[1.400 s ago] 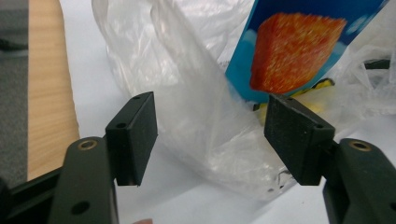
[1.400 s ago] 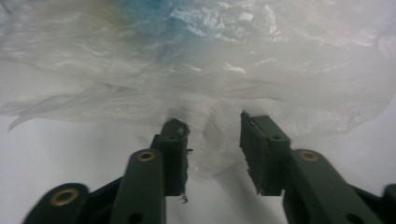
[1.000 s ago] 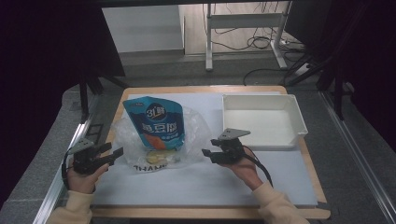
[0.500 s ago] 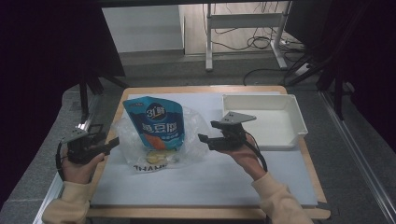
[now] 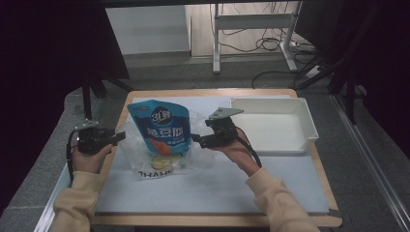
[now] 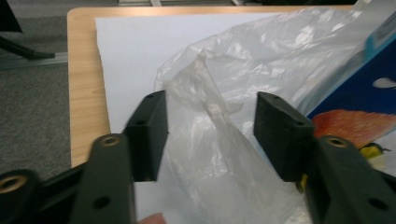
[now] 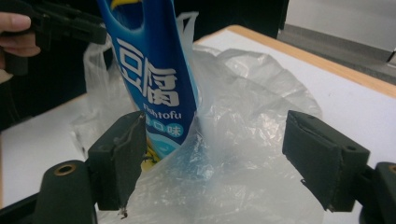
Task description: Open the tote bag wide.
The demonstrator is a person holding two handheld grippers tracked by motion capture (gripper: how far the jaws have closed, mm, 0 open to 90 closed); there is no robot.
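Blue snack pouch (image 5: 162, 131) sits in clear plastic bag (image 5: 193, 150), mid counter (image 5: 193, 198). L gripper (image 5: 113, 139) just narrowed, jaws apart w/ bag film between. R gripper (image 5: 198, 140) just widened, apart around bag edge.

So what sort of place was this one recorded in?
Most likely a lab or workshop data-collection station, not a home: a wooden table on a metal frame, dark curtains at both sides, loose cables on the bare floor behind, and a plain white tray as a prop.
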